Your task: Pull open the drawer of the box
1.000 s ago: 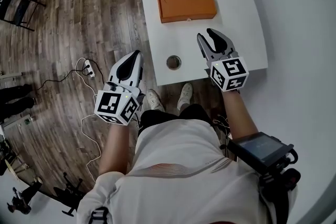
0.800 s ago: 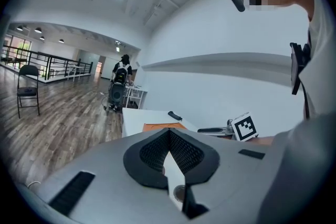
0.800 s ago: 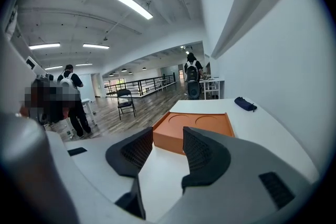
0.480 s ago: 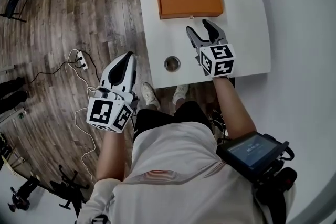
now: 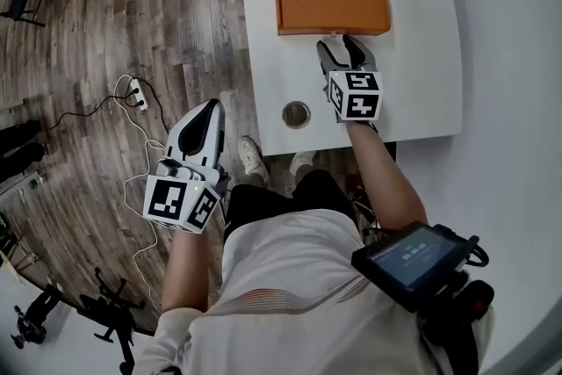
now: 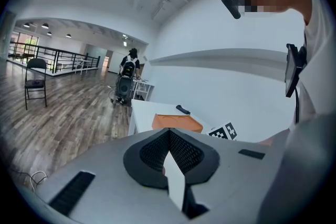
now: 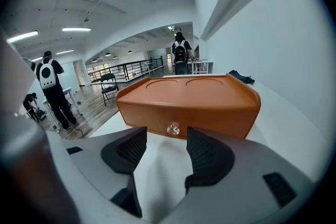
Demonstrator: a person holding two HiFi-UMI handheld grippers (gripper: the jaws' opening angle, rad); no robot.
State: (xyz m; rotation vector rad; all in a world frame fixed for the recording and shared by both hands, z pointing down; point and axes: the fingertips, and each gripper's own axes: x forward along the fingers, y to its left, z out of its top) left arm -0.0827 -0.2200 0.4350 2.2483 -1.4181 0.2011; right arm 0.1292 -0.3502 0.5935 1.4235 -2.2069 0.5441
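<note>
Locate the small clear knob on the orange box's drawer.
Right gripper view: the small clear knob sits low on the orange box's front, just ahead of the right gripper, whose jaws have just been opening with nothing between them.

In the left gripper view the left gripper (image 6: 169, 134) fills the lower frame with its own grey body, so the box (image 6: 176, 122) shows only as an orange strip at centre, and the dark thing (image 6: 182, 109) beyond it is too small to tell. In the head view the box's drawer front is out of sight, the dark thing is cut by the top edge at upper right, and one shoe (image 5: 302, 161) is half hidden under the table (image 5: 263, 57). A blurred pale mass (image 7: 16, 113) covers the right gripper view's left edge.
</note>
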